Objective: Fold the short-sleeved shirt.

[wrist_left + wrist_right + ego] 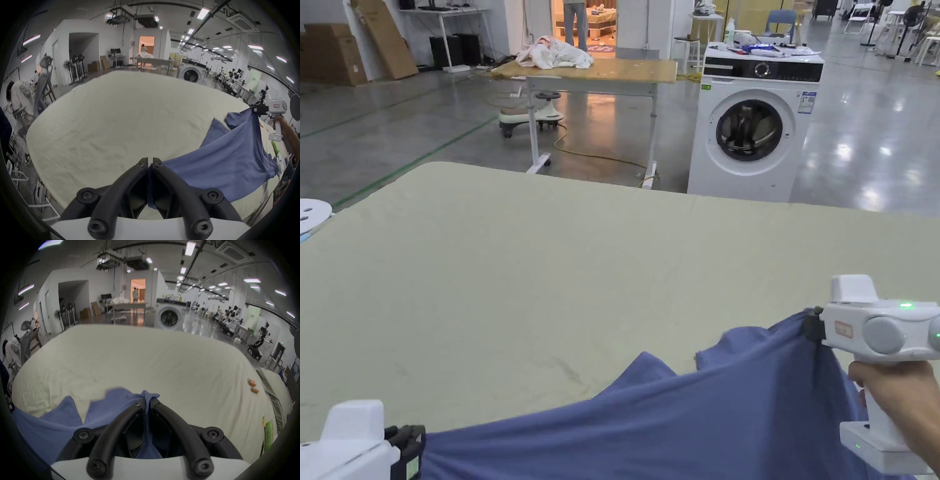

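Both claws are clamped down on the shirt right now. The left claw [150, 160] has its jaws pressed together with a bit of blue fabric sandwiched between them, and in the head view it sits at the near left corner [406, 447]. The right claw [146, 400] is the same deal, jaws closed with a little tuft of cloth poking out past the tips; from the head view it's at the right [814, 325], held higher than the left one, with the person's hand [897, 390] wrapped round the handle.

The short-sleeved shirt [687, 419] is strung between the two claws, hanging in a sagging drape over the near edge of the surface [550, 250]. It's blue, bunched and wrinkly, and a couple of flaps stick up along its far edge, probably a sleeve or a collar bit, can't really tell which. Looks like most of it is lifted rather than lying flat.

So progress-wise, I'd say this is barely started. No fold visible anywhere, the shirt isn't even spread out yet. My guess is what's left is basically everything: lay it flat on the pale green cover, smooth it, bring in the sleeves, then fold the body over.

Further out there's loads of free room on the surface, a washing machine [753, 125] past the far edge, and a wooden table [625, 70] with a heap of white laundry [556, 55] on it.
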{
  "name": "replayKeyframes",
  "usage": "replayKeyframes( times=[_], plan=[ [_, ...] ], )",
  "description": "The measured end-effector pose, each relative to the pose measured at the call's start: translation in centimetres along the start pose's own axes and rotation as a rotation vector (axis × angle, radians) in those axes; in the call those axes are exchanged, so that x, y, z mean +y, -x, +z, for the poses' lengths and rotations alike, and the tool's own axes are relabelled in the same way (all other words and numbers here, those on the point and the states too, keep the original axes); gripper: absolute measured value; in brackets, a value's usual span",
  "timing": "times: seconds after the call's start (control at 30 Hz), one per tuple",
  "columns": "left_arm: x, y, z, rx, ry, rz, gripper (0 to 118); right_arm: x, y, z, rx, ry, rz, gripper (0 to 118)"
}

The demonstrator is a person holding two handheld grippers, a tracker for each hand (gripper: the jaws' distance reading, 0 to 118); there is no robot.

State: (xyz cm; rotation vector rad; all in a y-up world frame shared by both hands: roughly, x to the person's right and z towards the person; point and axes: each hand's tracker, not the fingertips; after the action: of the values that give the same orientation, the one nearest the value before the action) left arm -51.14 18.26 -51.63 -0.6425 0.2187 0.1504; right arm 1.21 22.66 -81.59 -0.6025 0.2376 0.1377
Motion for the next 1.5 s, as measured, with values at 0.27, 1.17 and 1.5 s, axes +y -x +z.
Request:
replayKeyframes(
  times=[0.27, 1.17, 1.5],
  plan=[
    [11.0, -4.4, 1.2, -0.057, -0.208, -0.065, 0, 5.5, -5.8, 10.0, -0.123, -0.226, -0.059, 4],
    [45.2, -16.4, 5.5, -0.059, -0.544, -0.195, 0, 26.8, -13.2, 22.8, -0.372, -0.567, -0.034, 4],
    [45.2, -15.9, 3.4, -0.04, -0.551, -0.203, 0, 26.8, -12.9, 21.5, -0.388, -0.618, -0.016, 4]
  ],
)
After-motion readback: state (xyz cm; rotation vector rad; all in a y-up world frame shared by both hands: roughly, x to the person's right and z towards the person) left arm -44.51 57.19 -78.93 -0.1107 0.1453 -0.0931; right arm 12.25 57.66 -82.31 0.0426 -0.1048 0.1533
